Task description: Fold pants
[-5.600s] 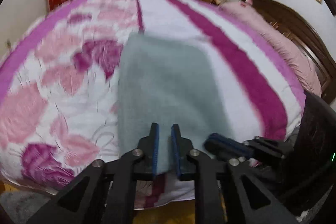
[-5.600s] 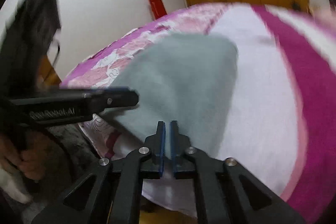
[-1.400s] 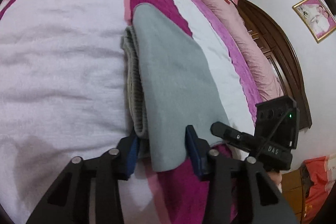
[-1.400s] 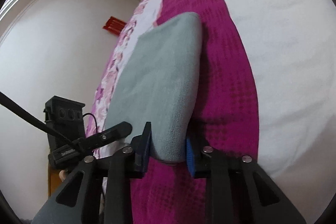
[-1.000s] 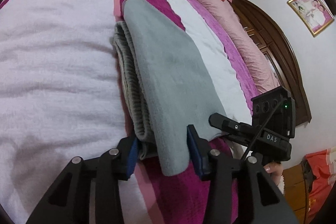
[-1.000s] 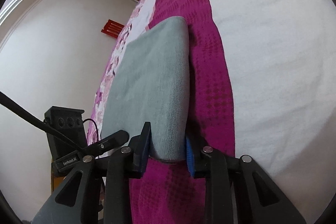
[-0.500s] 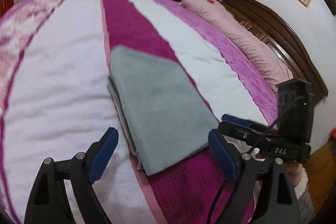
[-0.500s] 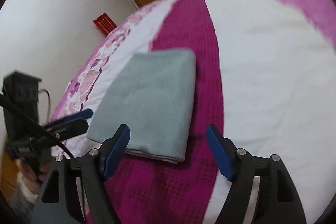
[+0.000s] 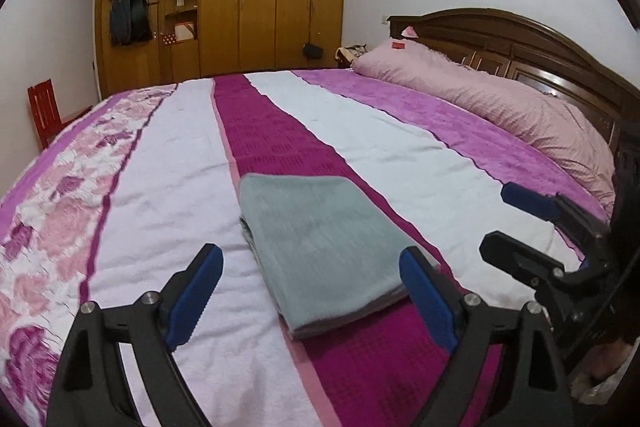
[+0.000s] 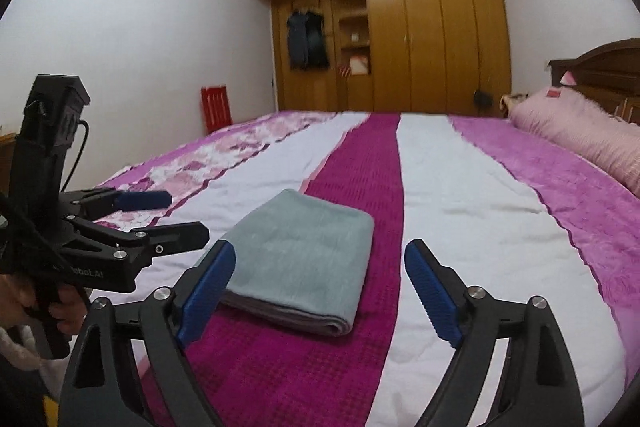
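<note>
The grey pants [image 9: 320,243] lie folded into a flat rectangle on the bed, across a magenta stripe and a white stripe; they also show in the right wrist view [image 10: 304,255]. My left gripper [image 9: 312,287] is open and empty, held back from the near edge of the pants. My right gripper [image 10: 320,287] is open and empty, also short of the pants. The right gripper appears at the right of the left wrist view [image 9: 532,223], and the left gripper at the left of the right wrist view [image 10: 160,215].
The bed [image 9: 400,143] has a striped pink, white and magenta cover. Pink pillows [image 9: 500,107] lie against a dark wooden headboard [image 9: 520,39]. A wooden wardrobe [image 10: 420,35] fills the far wall. A red chair [image 9: 44,111] stands beside the bed.
Both grippers let go of the folded pants, opened wide and drew back and up from them. The pants stay flat on the bed.
</note>
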`<control>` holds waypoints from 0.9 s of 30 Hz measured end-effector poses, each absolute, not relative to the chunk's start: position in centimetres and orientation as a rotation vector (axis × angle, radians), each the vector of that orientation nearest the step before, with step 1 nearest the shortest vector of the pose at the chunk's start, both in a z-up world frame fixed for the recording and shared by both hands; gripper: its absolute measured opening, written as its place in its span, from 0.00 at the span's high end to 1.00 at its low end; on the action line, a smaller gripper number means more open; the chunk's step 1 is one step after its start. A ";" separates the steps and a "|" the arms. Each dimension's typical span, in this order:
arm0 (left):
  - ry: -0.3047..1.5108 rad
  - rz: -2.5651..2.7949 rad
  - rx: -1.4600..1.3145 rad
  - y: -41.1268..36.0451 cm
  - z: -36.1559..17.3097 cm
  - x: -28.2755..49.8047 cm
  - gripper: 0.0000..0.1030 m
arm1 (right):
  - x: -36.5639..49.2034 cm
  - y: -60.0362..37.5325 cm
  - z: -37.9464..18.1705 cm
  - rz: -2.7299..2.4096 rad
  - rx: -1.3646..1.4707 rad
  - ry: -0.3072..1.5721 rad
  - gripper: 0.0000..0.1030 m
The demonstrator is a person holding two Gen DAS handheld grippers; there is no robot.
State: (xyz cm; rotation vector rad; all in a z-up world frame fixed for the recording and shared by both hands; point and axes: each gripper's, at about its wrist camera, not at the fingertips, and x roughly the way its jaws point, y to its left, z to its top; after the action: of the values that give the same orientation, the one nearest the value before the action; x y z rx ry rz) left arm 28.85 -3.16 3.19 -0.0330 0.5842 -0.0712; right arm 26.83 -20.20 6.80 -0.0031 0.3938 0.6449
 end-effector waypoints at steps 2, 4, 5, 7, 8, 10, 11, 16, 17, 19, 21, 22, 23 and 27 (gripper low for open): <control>0.589 -0.081 -0.056 -3.1 2.5 28.6 0.10 | 27.2 -20.3 5.9 0.635 -0.002 0.424 0.15; 0.587 -0.081 -0.081 -2.9 1.6 28.5 0.10 | 27.5 -20.6 5.3 0.621 0.001 0.440 0.15; 0.587 -0.082 -0.091 -2.8 1.1 28.4 0.10 | 27.7 -20.8 5.0 0.611 0.012 0.446 0.15; 0.583 -0.089 -0.108 -2.6 -0.1 28.5 0.10 | 27.9 -20.9 4.1 0.611 0.031 0.454 0.14; 0.576 -0.083 -0.105 -2.7 -0.6 28.4 0.10 | 28.0 -21.1 3.6 0.606 0.038 0.467 0.13; 0.566 -0.062 -0.090 -2.8 -2.0 28.5 0.10 | 29.1 -20.9 2.5 0.604 0.053 0.538 0.10; 0.591 -0.066 -0.091 -2.9 -3.0 28.9 0.09 | 29.5 -20.7 2.1 0.612 0.055 0.567 0.09; 0.684 -0.063 -0.086 -3.3 -4.5 30.7 0.09 | 30.1 -20.6 1.4 0.622 0.064 0.603 0.09; 0.680 -0.060 -0.088 -3.2 -4.6 30.6 0.09 | 30.0 -20.7 1.4 0.618 0.061 0.597 0.09; 0.663 -0.055 -0.097 -3.0 -4.4 30.3 0.09 | 29.7 -20.6 1.4 0.618 0.051 0.588 0.08; 0.657 -0.049 -0.105 -2.8 -4.5 30.2 0.09 | 29.5 -20.6 1.5 0.616 0.045 0.585 0.08; 0.656 -0.048 -0.110 -2.7 -4.5 30.2 0.08 | 29.5 -20.6 1.5 0.616 0.046 0.585 0.08; 0.655 -0.048 -0.113 -2.7 -4.5 30.2 0.08 | 29.5 -20.7 1.6 0.616 0.049 0.585 0.07; 0.660 -0.049 -0.109 -2.8 -4.4 30.2 0.08 | 29.8 -21.0 1.6 0.616 0.059 0.596 0.07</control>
State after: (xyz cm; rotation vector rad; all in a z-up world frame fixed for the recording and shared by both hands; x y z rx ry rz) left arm 30.17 -2.81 -4.39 -0.1090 0.6603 -0.0489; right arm 29.78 -20.97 1.59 0.0594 0.5955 0.6158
